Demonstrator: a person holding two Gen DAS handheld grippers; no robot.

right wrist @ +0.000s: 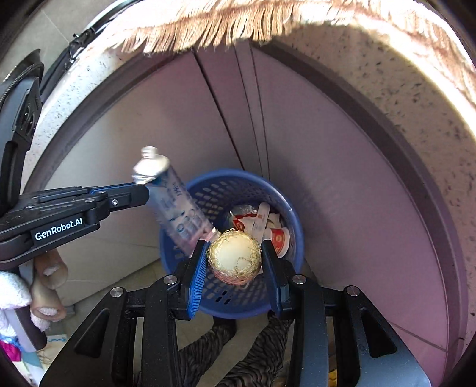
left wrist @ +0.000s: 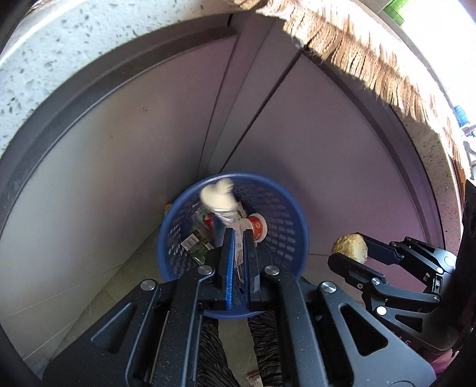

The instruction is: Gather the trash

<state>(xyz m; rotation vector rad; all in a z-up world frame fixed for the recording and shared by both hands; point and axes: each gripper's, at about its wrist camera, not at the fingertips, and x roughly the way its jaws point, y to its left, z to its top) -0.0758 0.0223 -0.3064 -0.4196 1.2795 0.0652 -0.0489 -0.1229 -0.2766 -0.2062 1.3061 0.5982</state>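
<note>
Trash basket (right wrist: 293, 238) sits on the floor; left claw (right wrist: 142, 190) squeezes a plastic bottle (right wrist: 175, 205), right claw (right wrist: 235, 256) squeezes a golden ball (right wrist: 235, 257) above it

The round blue perforated plastic basket (right wrist: 293, 235) stands open-topped in the corner of grey cabinet panels (left wrist: 125, 154). A fringed tan cloth (right wrist: 190, 26) overhangs above. Wrappers and a red-and-white cup (left wrist: 258, 226) cover its bottom.

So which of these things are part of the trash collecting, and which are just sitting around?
Part of the job:
- squeezed tube in the left tongs
- round fuzzy ball in the right tongs
- blue basket, already holding wrappers and a red-lidded cup

Just lying about:
- fringed cloth
- grey cabinet doors
</note>
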